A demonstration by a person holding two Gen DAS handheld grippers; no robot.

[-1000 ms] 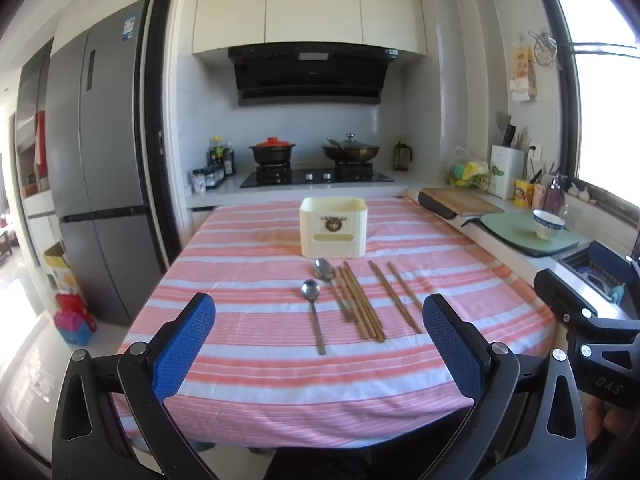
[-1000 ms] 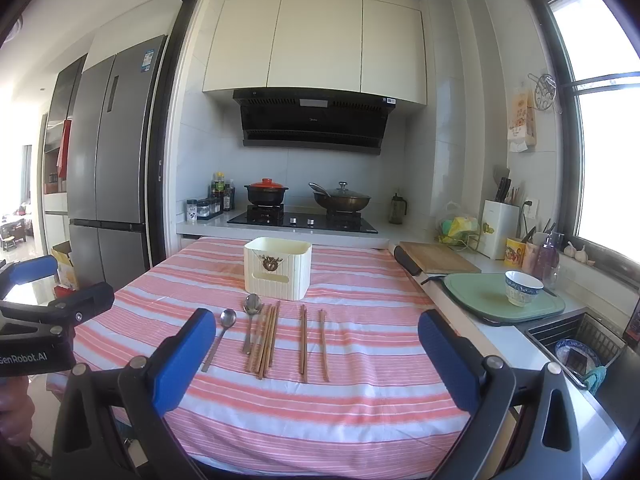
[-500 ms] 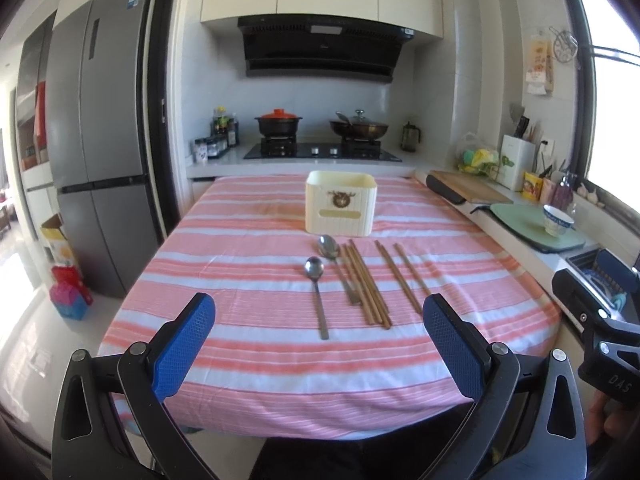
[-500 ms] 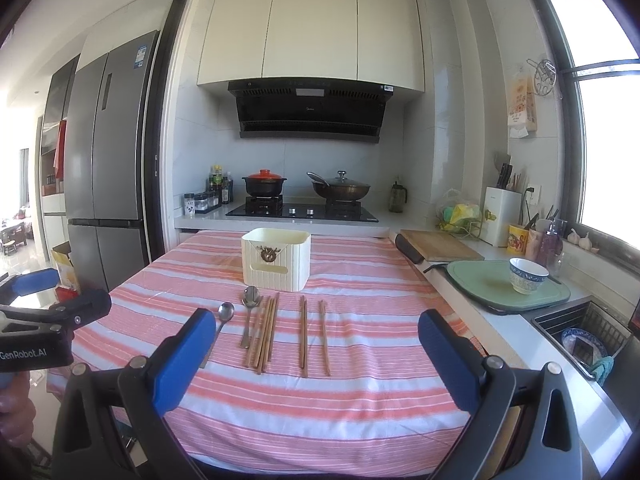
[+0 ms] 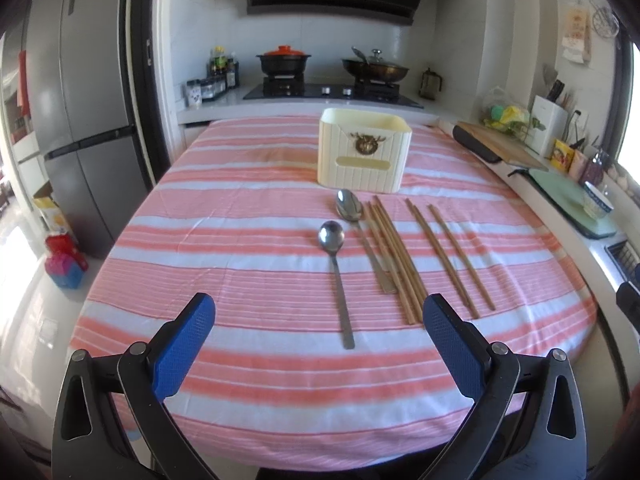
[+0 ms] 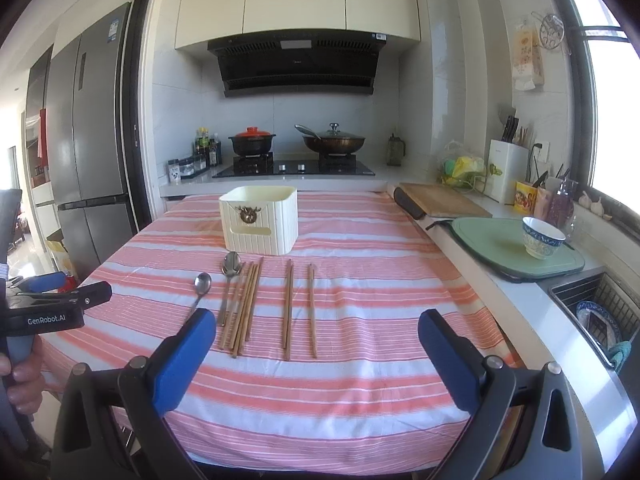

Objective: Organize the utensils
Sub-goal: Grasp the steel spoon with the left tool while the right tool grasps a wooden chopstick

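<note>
- Left wrist view: the left gripper [image 5: 318, 344] hangs over the near edge of the table, its 2 blue-padded fingers [image 5: 182, 346] spread wide with nothing between them.
- On the pink-and-white striped tablecloth [image 5: 240, 248] a cream utensil holder [image 5: 364, 156] stands upright towards the far side.
- Just in front of the holder lie 2 metal spoons: the nearer spoon [image 5: 336, 276] with its bowl towards the holder and its handle pointing at the camera, and the farther spoon [image 5: 358, 232] just to its right, its bowl almost at the holder's base.
- A bundle of chopsticks [image 5: 394, 256] lies touching the farther spoon's handle; 2 separate chopsticks [image 5: 452, 256] lie a little apart to the right.
- Right wrist view: the right gripper [image 6: 318, 342] is also spread wide and empty, held above the near part of the table.
- The same layout shows here: the holder [image 6: 260, 220] beyond, the 2 spoons [image 6: 230, 276] on the left, the bundle [image 6: 244, 308] beside them and the 2 loose chopsticks [image 6: 300, 308] in the centre.
- At the left edge a hand [image 6: 20, 376] grips the handle of the other gripper.
- To the right, a blue-patterned bowl [image 6: 542, 238] sits on a green mat [image 6: 496, 248] on the counter.
</note>
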